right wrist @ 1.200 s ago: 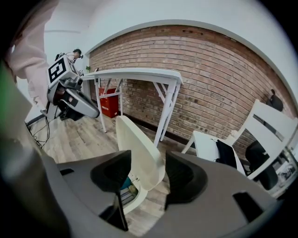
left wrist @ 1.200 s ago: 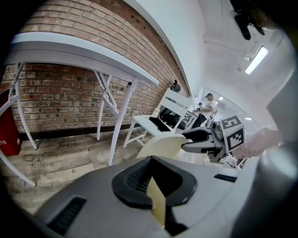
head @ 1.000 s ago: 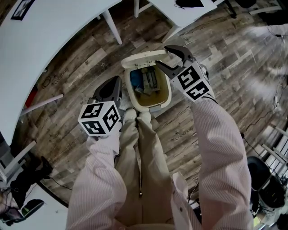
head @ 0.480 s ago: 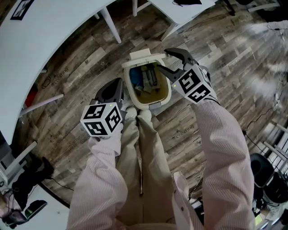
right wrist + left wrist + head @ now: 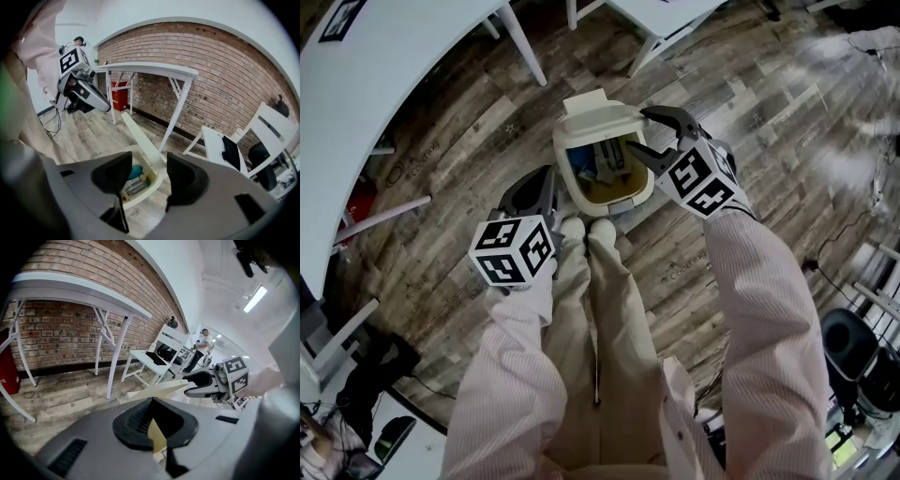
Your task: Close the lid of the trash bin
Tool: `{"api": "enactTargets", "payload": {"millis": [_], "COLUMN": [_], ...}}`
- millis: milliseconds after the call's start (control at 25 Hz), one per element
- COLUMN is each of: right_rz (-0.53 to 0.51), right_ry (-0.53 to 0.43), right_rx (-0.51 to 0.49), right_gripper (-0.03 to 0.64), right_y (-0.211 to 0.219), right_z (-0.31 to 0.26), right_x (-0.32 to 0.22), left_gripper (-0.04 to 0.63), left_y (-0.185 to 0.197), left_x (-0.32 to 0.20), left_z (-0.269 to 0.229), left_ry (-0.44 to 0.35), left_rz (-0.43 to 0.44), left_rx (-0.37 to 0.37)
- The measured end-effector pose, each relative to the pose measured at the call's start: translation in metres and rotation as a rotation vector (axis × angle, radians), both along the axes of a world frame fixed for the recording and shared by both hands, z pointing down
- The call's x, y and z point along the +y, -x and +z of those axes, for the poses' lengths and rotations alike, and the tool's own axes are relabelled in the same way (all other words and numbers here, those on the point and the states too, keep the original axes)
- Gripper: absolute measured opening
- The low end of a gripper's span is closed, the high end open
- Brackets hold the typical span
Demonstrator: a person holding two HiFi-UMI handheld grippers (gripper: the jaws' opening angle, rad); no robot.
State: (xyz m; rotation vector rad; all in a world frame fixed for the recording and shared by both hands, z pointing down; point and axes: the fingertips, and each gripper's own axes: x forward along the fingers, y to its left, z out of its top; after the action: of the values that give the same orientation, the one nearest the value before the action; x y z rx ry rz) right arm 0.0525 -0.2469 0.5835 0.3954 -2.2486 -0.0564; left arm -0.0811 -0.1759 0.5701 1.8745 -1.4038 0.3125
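Observation:
A cream trash bin stands on the wood floor just past the person's shoes, with rubbish showing inside. Its lid is hinged at the far side and leans partway over the opening. My right gripper is open at the bin's right side, its upper jaw by the lid's right corner; whether it touches is unclear. In the right gripper view the bin and slanting lid lie between the spread jaws of the right gripper. My left gripper is shut, holding nothing, left of the bin. The left gripper view shows the lid beyond the left gripper.
White tables stand at the far left and top, their legs reaching the floor near the bin. A brick wall runs behind. A white chair carries a dark item. The person's shoes touch the bin's near side.
The lid has swung down from nearly upright toward the opening, showing more of its top. The right gripper followed it slightly left and down. The left gripper stayed put.

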Motion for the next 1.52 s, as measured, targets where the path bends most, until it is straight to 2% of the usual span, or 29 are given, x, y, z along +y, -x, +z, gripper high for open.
{"api": "enactTargets", "payload": {"millis": [480, 800, 1200, 1360, 1520], "right_rz": [0.006, 0.035, 0.142, 0.203, 0.251], "right_ry": [0.050, 0.093, 0.290, 0.376, 0.409], "right_rx": [0.048, 0.021, -0.099, -0.154, -0.173], "right_gripper": [0.235, 0.235, 0.233, 0.211, 0.119], "right_y": [-0.018, -0.021, -0.026, -0.030, -0.035], "right_z": [0.021, 0.029, 0.042, 0.049, 0.059], "right_x": [0.051, 0.069, 0.084, 0.088, 0.089], "left_gripper": [-0.006, -0.007, -0.007, -0.006, -0.006], "left_y": [-0.009, -0.015, -0.018, -0.017, -0.015], "left_x": [0.031, 0.041, 0.045, 0.047, 0.049], "left_z": [0.007, 0.010, 0.018, 0.020, 0.026], "left_ry": [0.019, 0.025, 0.046, 0.054, 0.063], "left_rz": [0.031, 0.055, 0.064, 0.062, 0.060], "left_rx": [0.000, -0.005, -0.013, -0.014, -0.017]}}
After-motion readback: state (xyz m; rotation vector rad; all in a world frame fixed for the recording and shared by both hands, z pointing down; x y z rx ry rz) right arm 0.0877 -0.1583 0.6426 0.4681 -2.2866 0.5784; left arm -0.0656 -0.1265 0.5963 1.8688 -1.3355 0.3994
